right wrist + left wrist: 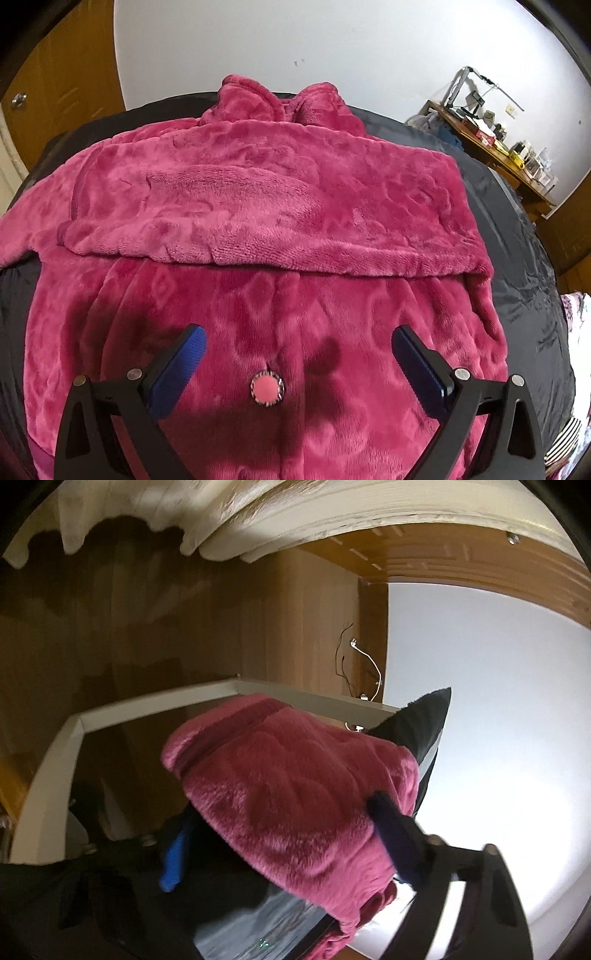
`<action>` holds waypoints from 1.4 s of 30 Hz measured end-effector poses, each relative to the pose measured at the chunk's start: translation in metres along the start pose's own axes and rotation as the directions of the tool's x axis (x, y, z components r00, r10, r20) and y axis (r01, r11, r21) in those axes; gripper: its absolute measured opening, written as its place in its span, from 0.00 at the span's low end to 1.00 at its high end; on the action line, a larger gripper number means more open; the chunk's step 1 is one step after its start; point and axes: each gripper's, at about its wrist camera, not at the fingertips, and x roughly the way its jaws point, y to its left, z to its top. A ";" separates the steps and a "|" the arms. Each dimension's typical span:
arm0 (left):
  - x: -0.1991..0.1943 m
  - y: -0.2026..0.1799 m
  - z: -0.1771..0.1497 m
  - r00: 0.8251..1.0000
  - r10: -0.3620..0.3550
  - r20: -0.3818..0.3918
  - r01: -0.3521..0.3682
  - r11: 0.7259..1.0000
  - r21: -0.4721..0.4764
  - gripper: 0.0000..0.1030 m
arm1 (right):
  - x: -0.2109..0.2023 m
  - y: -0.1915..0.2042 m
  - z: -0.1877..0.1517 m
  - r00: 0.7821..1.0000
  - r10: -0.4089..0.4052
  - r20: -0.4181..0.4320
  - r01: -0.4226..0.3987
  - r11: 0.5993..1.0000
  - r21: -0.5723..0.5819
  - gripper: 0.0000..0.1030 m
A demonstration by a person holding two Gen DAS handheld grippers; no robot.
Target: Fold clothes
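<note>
The right gripper (pixel 297 345) hangs with its 2 blue pads spread wide over the lower front of the pink fleece garment (pixel 258 206), just above a pink button (pixel 267 384), pinching nothing. The garment lies on a dark sheet (pixel 517 236), 1 sleeve folded across its chest. The left gripper (pixel 291 843) straddles the garment's edge, but whether its pads press the fleece cannot be told.

Magenta plush robe (pixel 280 206) with pink button (pixel 266 384) on dark grey sheet (pixel 517 236).
</note>
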 end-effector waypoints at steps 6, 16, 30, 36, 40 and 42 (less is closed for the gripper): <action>-0.002 -0.001 0.010 0.997 -0.052 0.054 0.054 0.998 -0.031 0.34 | -0.012 0.000 -0.007 1.000 -0.008 0.008 0.008 1.000 0.016 0.99; -0.028 -0.034 0.013 0.978 -0.194 0.080 0.188 0.979 0.075 0.10 | -0.019 0.000 -0.014 1.000 -0.003 0.024 0.002 0.999 0.038 0.99; -0.077 -0.182 -0.097 0.958 -0.280 0.067 0.194 0.800 0.568 0.10 | -0.016 -0.013 -0.009 0.993 0.104 0.054 -0.106 0.993 0.041 0.99; -0.065 -0.250 -0.195 0.963 -0.270 0.019 0.166 0.644 0.747 0.10 | -0.016 -0.054 -0.022 0.989 0.134 0.064 -0.139 0.986 0.091 0.99; -0.046 -0.278 -0.265 0.968 -0.251 -0.025 0.165 0.552 0.817 0.10 | -0.015 -0.090 -0.030 0.986 0.151 0.070 -0.161 0.975 0.156 0.99; -0.035 -0.289 -0.301 0.971 -0.235 -0.050 0.166 0.505 0.847 0.10 | -0.015 -0.107 -0.034 0.984 0.164 0.075 -0.175 0.967 0.186 0.99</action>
